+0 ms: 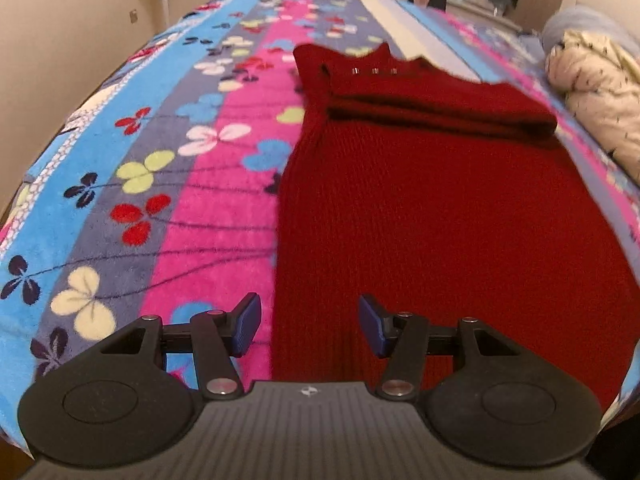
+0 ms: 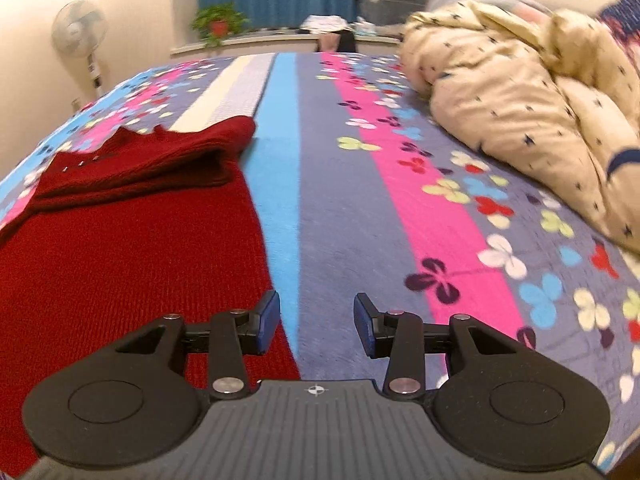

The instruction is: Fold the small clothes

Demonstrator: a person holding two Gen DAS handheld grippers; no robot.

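A dark red knitted sweater [image 1: 440,200] lies flat on the flowered bed cover, its sleeves folded across the chest near the collar. In the left wrist view my left gripper [image 1: 310,326] hovers above the sweater's near left edge, open, with nothing between its blue pads. The same sweater [image 2: 120,264] fills the left side of the right wrist view. My right gripper [image 2: 316,324] hangs over the sweater's right edge and the blue stripe beside it, open and empty.
A striped bed cover [image 2: 360,208] with clover flowers covers the bed. A cream quilt [image 2: 520,92] with dark stars is bunched at the right. A fan [image 2: 80,36] and a potted plant [image 2: 218,24] stand beyond the far edge.
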